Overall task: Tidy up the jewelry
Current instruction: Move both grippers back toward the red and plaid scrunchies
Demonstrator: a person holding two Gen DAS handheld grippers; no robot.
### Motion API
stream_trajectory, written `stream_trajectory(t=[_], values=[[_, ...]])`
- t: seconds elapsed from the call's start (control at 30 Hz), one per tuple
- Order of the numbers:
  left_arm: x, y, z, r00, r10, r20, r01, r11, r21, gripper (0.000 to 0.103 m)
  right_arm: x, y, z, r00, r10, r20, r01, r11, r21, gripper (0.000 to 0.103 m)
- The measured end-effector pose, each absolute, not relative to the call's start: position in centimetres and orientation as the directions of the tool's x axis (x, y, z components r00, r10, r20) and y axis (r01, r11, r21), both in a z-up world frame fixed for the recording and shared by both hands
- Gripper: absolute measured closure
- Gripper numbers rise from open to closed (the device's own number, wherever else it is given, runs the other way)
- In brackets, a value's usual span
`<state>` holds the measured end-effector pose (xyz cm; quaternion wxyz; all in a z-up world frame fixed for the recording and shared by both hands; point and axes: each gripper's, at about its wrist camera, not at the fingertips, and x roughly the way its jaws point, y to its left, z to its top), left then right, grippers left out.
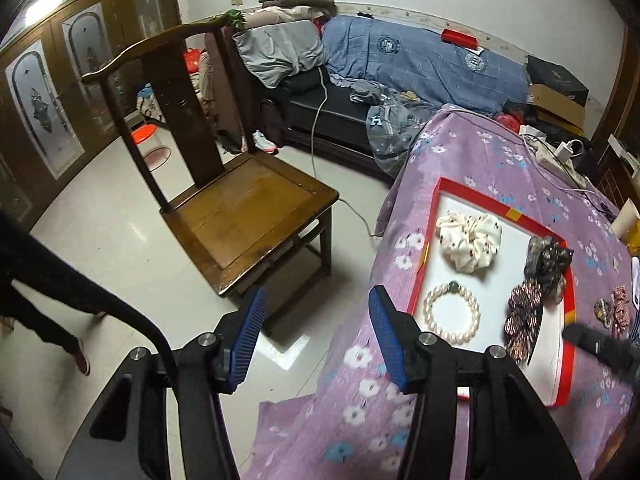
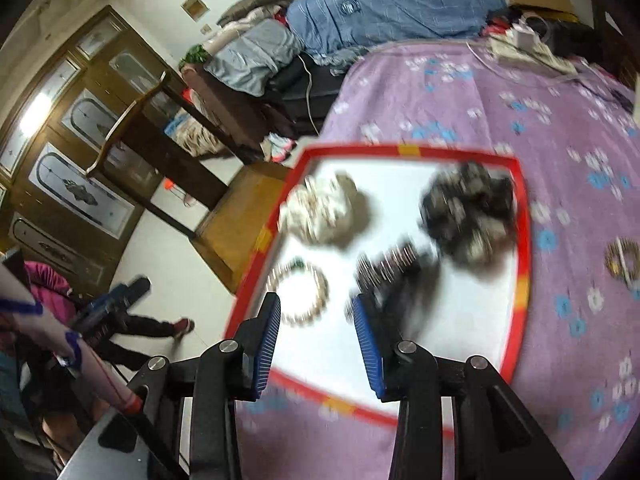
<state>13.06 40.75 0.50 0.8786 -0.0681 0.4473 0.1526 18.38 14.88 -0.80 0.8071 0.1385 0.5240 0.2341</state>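
A red-rimmed white tray (image 1: 440,186) lies on a purple flowered cloth. It holds a cream scrunchie (image 1: 468,240), a pearl bracelet (image 1: 452,314), a brown patterned scrunchie (image 1: 522,320) and a dark grey scrunchie (image 1: 548,264). My left gripper (image 1: 318,336) is open and empty, off the table's left edge above the floor. My right gripper (image 2: 320,340) hangs open over the tray's near part with nothing between its pads. The pearl bracelet (image 2: 304,296) and the brown scrunchie (image 2: 392,268) lie just beyond it, blurred. Two small scrunchies (image 1: 612,308) lie on the cloth right of the tray.
A wooden chair (image 1: 240,208) stands left of the table. Behind it is a sofa piled with bedding (image 1: 420,60). A power strip with cables (image 1: 556,156) sits at the table's far side. A person's leg and shoe (image 1: 80,356) are on the floor at the left.
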Motion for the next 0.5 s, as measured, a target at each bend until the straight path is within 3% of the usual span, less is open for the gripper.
stream_trajectory(t=[0.13,0.4,0.5], values=[[10.7,39.9,1.6,0.559,0.195,-0.806,-0.345,0.939,-0.012,0.05,14.4,13.3,-1.6,0.286,0.535,-0.795,-0.231,0.844,0.485,0.061],[5.6,34.8,6.9,0.61,0.234,-0.757,-0.354,0.935,0.004,0.047,5.2,8.8,-0.2,0.245,0.411,-0.878,-0.224,0.905,0.362,0.061],[4.2,32.1,8.3,0.63,0.234,-0.74,-0.345,0.939,0.003,0.046,3.2,6.6,1.4,0.281,0.409,-0.868,-0.251,0.905,0.344,0.049]])
